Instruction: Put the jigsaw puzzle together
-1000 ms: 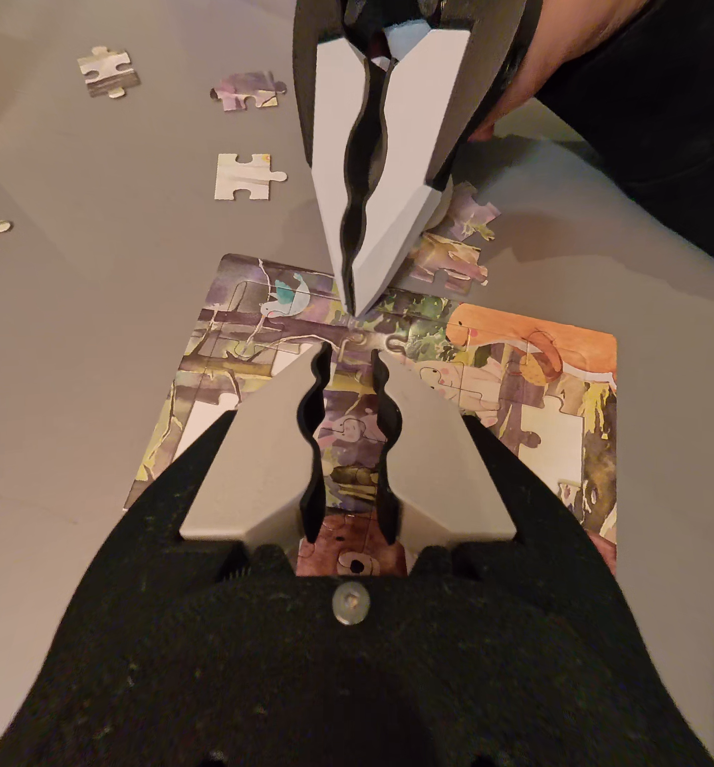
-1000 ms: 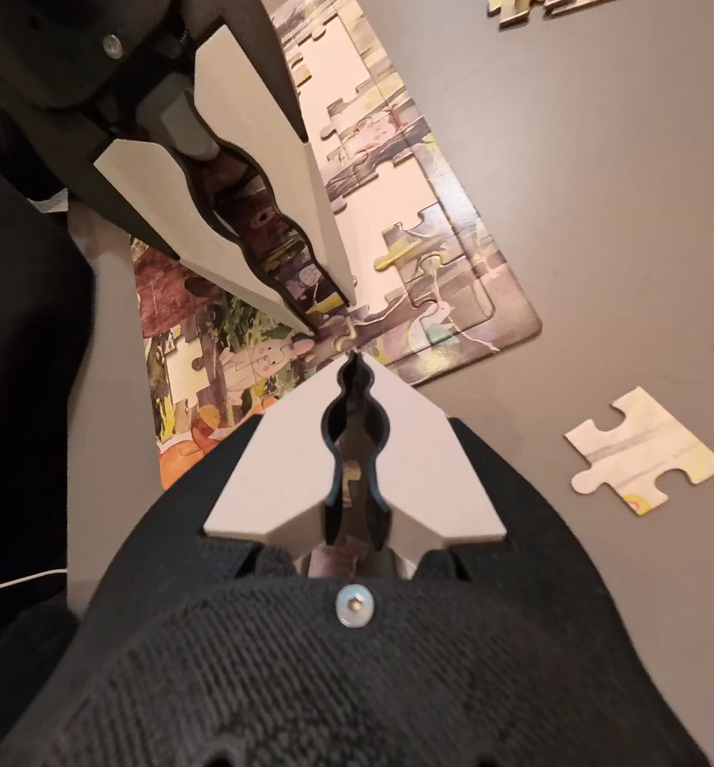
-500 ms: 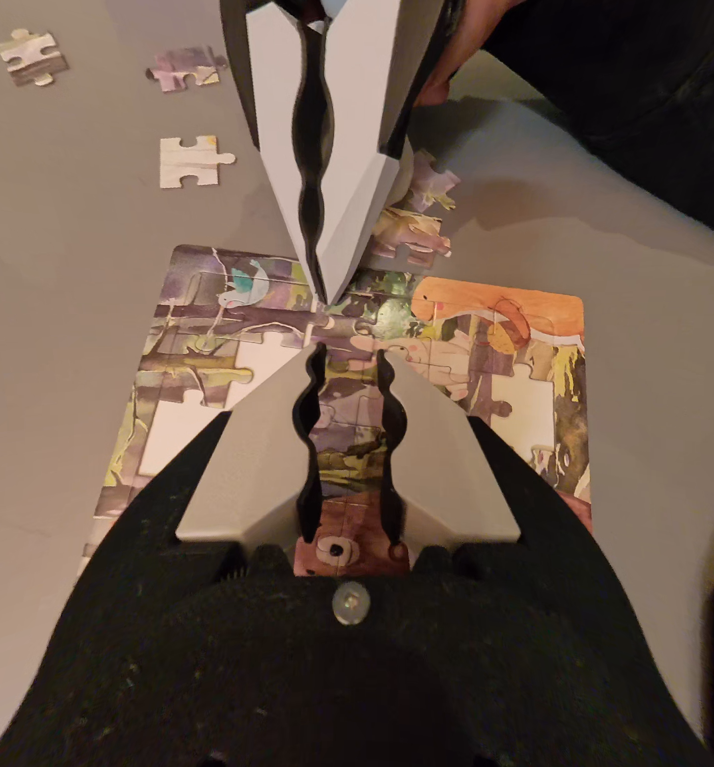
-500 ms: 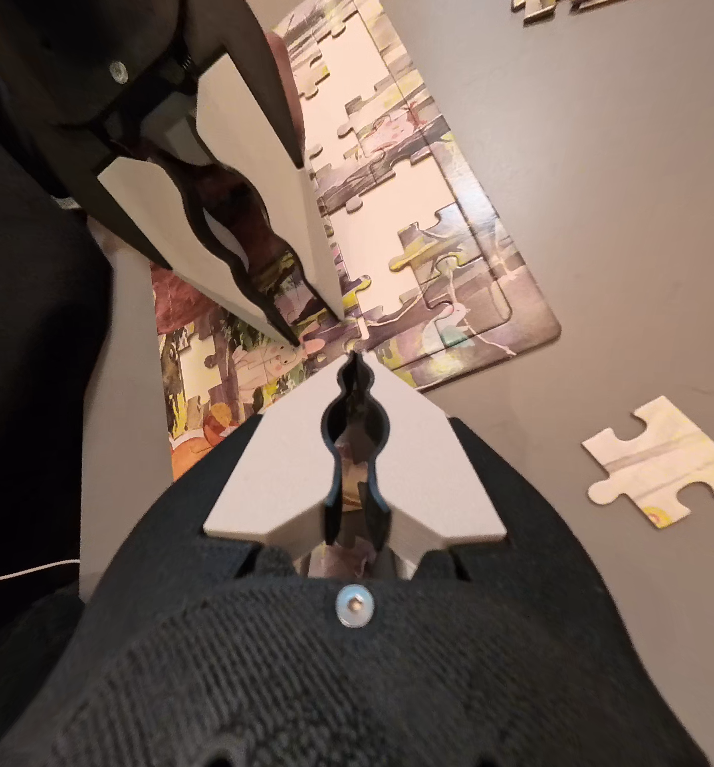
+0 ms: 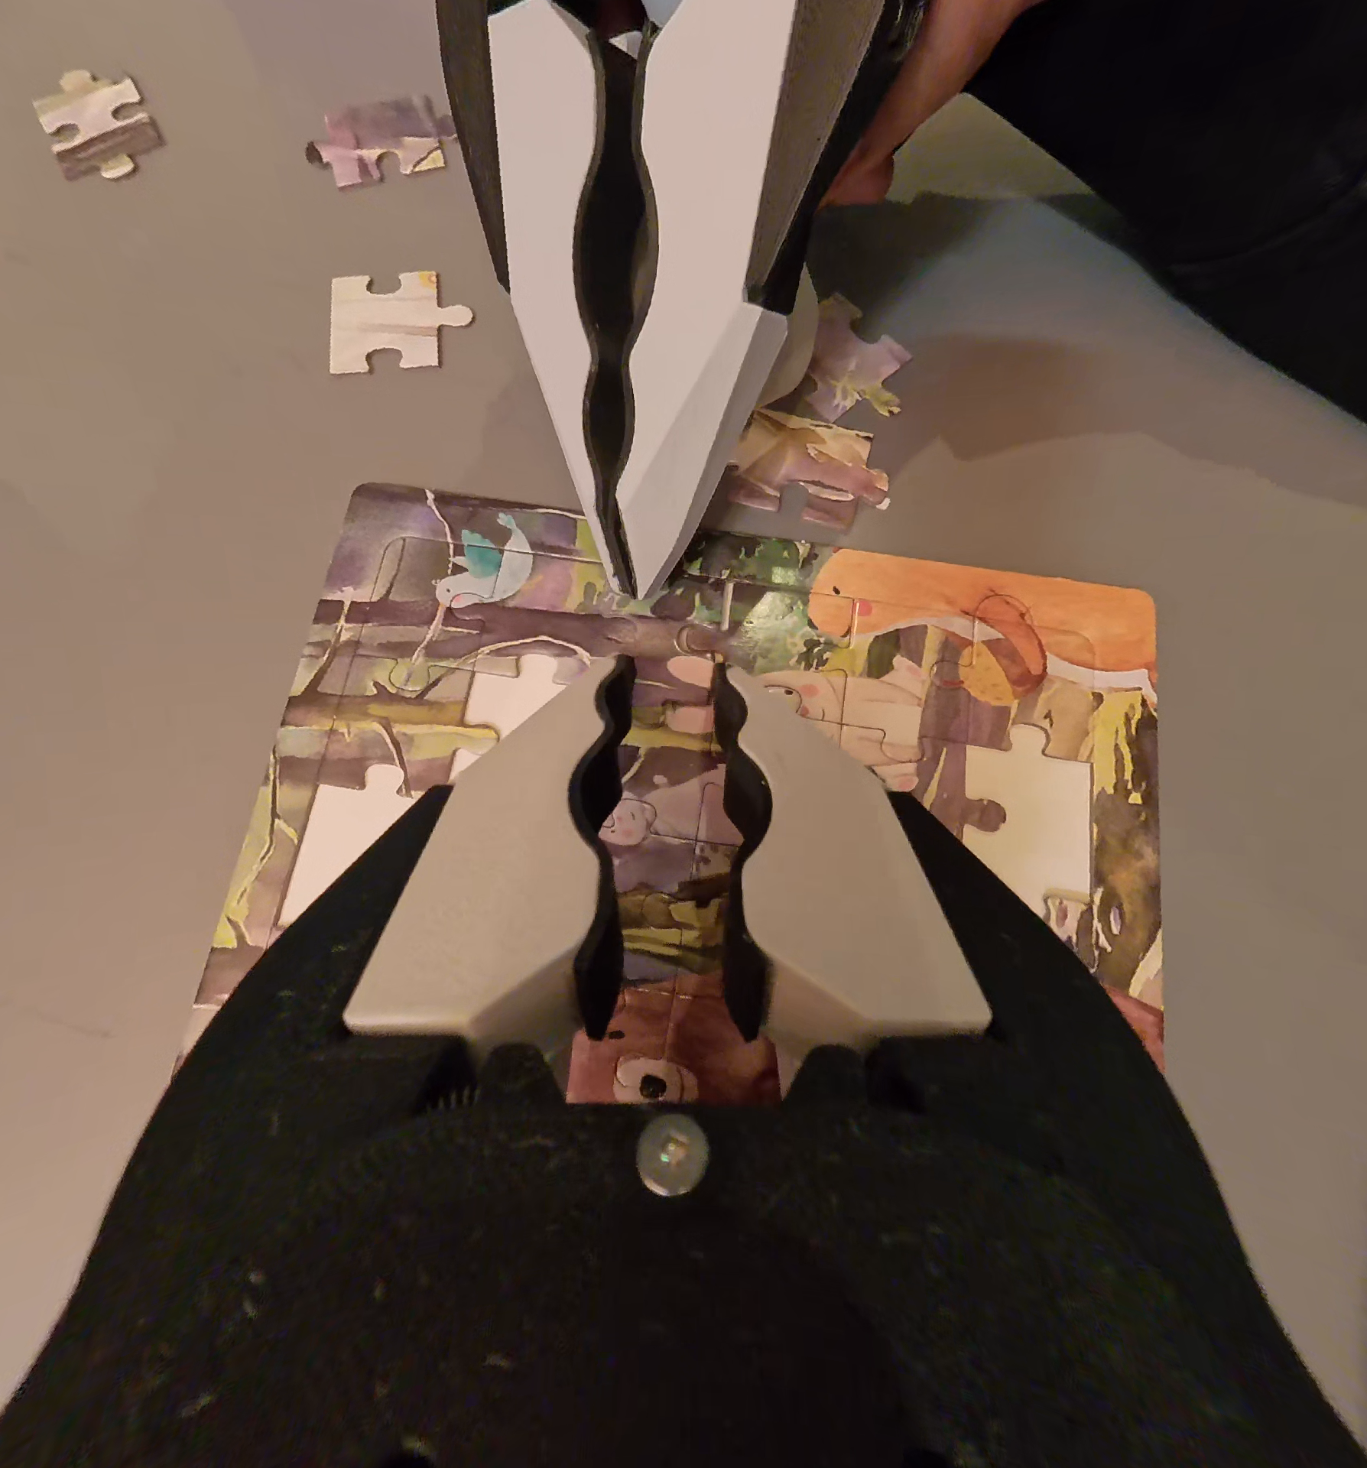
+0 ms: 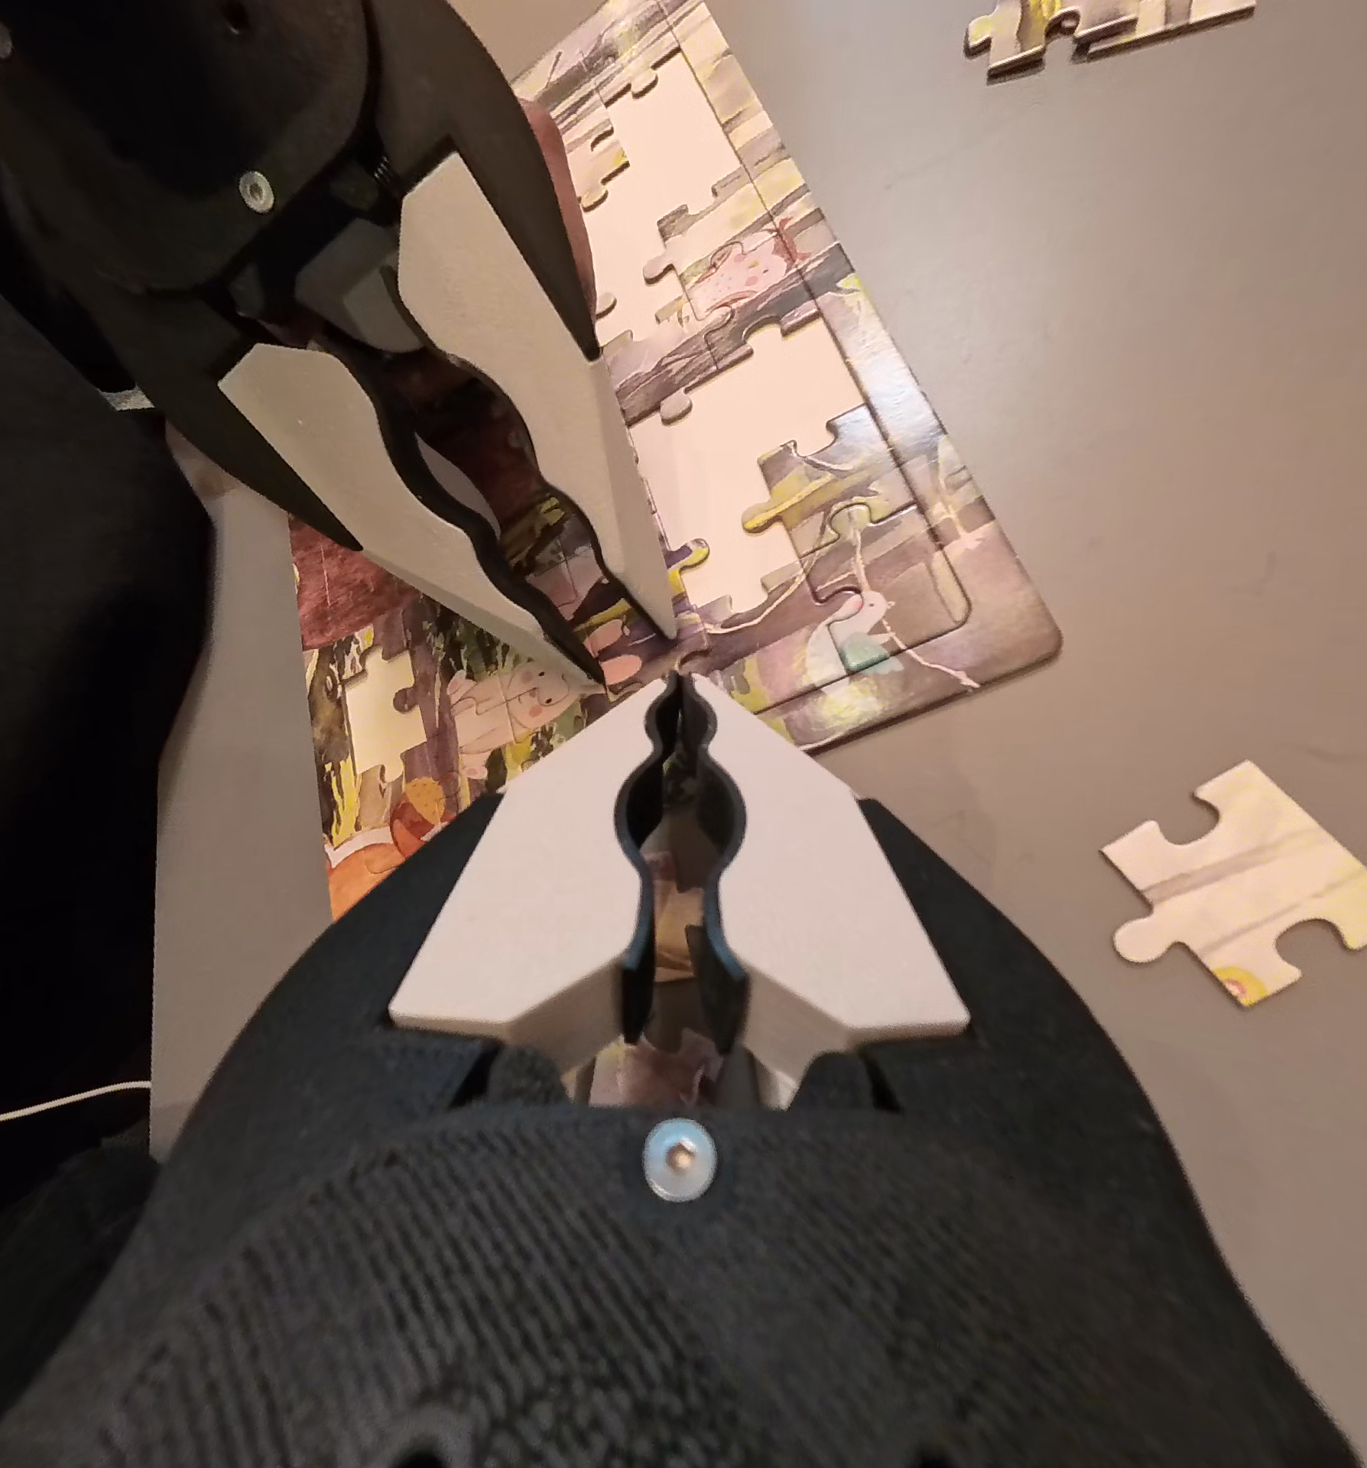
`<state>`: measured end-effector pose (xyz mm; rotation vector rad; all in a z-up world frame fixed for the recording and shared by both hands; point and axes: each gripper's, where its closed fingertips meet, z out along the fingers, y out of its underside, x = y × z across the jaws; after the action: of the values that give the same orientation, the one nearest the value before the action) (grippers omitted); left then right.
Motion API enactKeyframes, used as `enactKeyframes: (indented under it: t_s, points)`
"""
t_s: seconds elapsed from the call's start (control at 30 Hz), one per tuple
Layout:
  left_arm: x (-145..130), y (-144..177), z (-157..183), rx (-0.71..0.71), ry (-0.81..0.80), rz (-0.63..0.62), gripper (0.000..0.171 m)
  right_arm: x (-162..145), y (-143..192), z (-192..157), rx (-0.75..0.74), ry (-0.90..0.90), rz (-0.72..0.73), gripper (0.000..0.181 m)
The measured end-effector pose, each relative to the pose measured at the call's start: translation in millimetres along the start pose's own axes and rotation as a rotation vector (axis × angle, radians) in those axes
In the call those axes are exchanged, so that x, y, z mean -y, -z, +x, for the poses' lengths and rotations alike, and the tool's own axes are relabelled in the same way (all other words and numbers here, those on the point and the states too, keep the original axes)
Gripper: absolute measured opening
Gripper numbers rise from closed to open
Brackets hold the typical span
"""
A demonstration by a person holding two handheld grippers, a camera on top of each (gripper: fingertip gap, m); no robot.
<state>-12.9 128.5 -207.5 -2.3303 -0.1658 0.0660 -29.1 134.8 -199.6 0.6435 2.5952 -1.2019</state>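
Observation:
The jigsaw puzzle (image 5: 982, 627) lies flat on the grey table, partly filled, with white empty slots (image 5: 1022, 802) on its left and right sides. It also shows in the right wrist view (image 6: 903, 556). My left gripper (image 5: 674, 671) is open by a narrow gap, its tips down on the puzzle's upper middle, holding nothing. My right gripper (image 6: 676, 683) is shut and empty, its tip pressing on the puzzle just across from the left tips. It reaches down from the top of the left wrist view (image 5: 633, 592). The left gripper shows at upper left in the right wrist view (image 6: 629, 655).
Loose pieces lie on the table beyond the puzzle: a pale one (image 5: 390, 322), a purple one (image 5: 382, 143), a grey one (image 5: 96, 131) and two by the top edge (image 5: 807, 469). In the right wrist view a pale piece (image 6: 1252, 882) lies right. A person's dark sleeve (image 5: 1220, 159) fills the upper right. My left and right fingertips are right by each other. Both grippers' tips are roughly 12 centimetres from the pale piece (image 6: 1252, 882). It turns up in the left wrist view (image 5: 382, 317) as well.
Both grippers stay tip to tip on the same spot of the puzzle. The right gripper has tilted more upright and the views have shifted slightly. Neither has opened or shut.

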Motion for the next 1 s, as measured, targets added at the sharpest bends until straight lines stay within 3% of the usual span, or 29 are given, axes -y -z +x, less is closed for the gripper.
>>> enactKeyframes:
  t_s: [0.37, 0.57, 1.0]
  points:
    - [1, 0, 6, -0.030, -0.010, 0.001, 0.020, -3, -3, 1, 0.002, -0.009, -0.021, 0.000]
    - [5, 3, -8, 0.023, 0.033, 0.032, 0.019, -3, -4, 0, -0.005, 0.003, -0.025, 0.000]
    - [-1, 2, 3, -0.049, 0.071, -0.012, 0.020, -4, -2, 2, -0.008, -0.005, -0.025, 0.000]
